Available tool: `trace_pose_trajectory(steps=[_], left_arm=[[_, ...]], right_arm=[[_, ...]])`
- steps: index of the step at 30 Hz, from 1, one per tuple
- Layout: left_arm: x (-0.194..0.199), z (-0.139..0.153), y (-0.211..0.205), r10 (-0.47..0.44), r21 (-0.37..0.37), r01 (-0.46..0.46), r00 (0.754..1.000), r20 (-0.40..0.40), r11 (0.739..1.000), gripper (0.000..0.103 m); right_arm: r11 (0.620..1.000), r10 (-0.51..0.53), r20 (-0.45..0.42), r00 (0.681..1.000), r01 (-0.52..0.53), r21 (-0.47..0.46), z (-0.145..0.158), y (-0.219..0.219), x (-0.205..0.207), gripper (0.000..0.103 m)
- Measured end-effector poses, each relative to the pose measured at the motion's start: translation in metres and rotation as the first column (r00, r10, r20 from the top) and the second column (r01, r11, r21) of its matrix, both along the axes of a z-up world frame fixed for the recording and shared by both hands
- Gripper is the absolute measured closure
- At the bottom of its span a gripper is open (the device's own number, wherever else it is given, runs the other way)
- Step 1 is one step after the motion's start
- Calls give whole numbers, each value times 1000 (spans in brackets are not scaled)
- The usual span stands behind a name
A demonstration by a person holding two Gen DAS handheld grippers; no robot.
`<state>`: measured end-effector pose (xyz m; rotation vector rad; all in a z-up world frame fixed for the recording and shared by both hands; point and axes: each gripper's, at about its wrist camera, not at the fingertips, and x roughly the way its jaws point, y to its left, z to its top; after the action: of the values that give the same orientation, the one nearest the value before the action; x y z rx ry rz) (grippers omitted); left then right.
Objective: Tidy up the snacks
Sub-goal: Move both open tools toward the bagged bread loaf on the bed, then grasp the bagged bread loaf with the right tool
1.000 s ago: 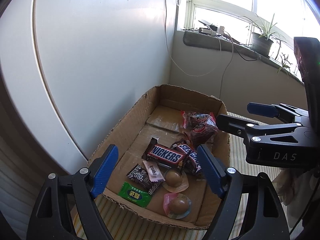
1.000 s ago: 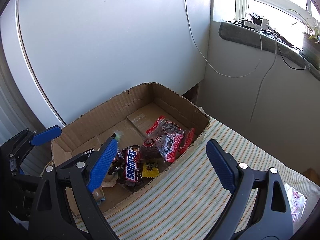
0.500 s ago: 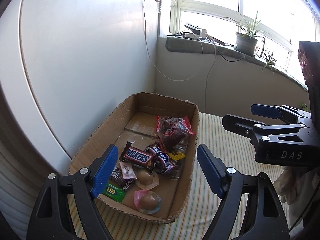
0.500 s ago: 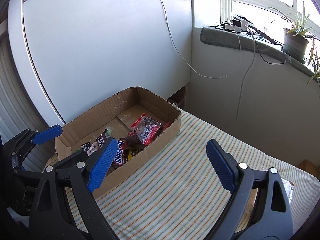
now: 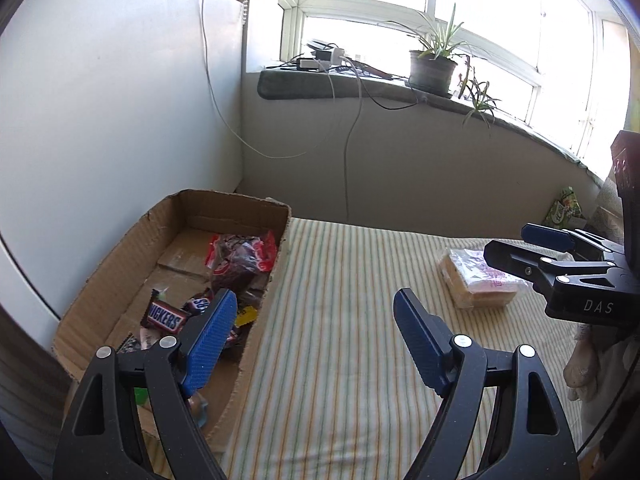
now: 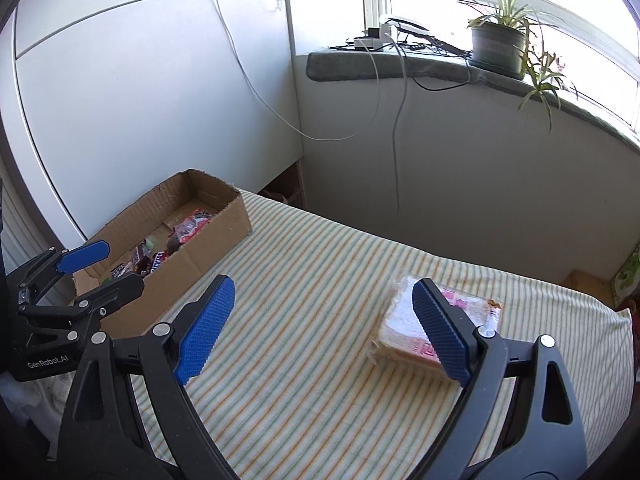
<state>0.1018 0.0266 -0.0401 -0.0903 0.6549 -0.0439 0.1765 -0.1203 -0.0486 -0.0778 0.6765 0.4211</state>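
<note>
The wide-open right gripper (image 6: 324, 320) hovers nearest the clear-wrapped sandwich-bread pack (image 6: 404, 332) on the striped bed (image 6: 320, 280). The left gripper (image 5: 316, 332), also open and empty, hangs by the brown cardboard snack box (image 5: 276, 248).

Setting: a room in a home. Indicators: a bay window (image 5: 460, 12) with a padded sill (image 6: 400, 68) carrying a potted plant (image 6: 498, 42) and a charger block (image 5: 320, 60) with cables (image 6: 396, 128) trailing down the wall; a surface covered with a striped cloth (image 6: 320, 280); a large white panel (image 6: 140, 120) along one side; a cardboard box (image 5: 128, 264) of wrapped sweets (image 5: 164, 318) on the cloth.
</note>
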Motion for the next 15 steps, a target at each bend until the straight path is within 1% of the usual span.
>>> trace_pose_trajectory(steps=[5, 7, 9, 11, 12, 13, 15], left_arm=[[12, -8, -29, -84, -56, 83, 996, -25, 995, 23], [18, -12, -40, -118, -83, 115, 992, -40, 990, 27], [25, -16, -52, -160, -120, 152, 985, -58, 981, 33], [34, -22, -61, -198, -167, 183, 977, -80, 969, 38], [39, -24, -65, -213, -188, 194, 973, -90, 963, 41], [43, -27, -70, -228, -202, 205, 969, -98, 958, 41], [51, -31, -81, -255, -218, 227, 960, -112, 949, 41]], right_arm=[[995, -101, -31, 994, 102, 22, -9, -52, 3, 10], [990, -136, -54, 989, 138, 37, -13, -73, 5, 16], [984, -166, -80, 983, 170, 56, -18, -92, 7, 17], [979, -173, -122, 977, 184, 85, -24, -108, 11, 19], [977, -172, -143, 975, 187, 100, -28, -115, 14, 25], [976, -170, -165, 971, 190, 111, -32, -121, 17, 34], [972, -165, -208, 964, 195, 131, -41, -131, 25, 38]])
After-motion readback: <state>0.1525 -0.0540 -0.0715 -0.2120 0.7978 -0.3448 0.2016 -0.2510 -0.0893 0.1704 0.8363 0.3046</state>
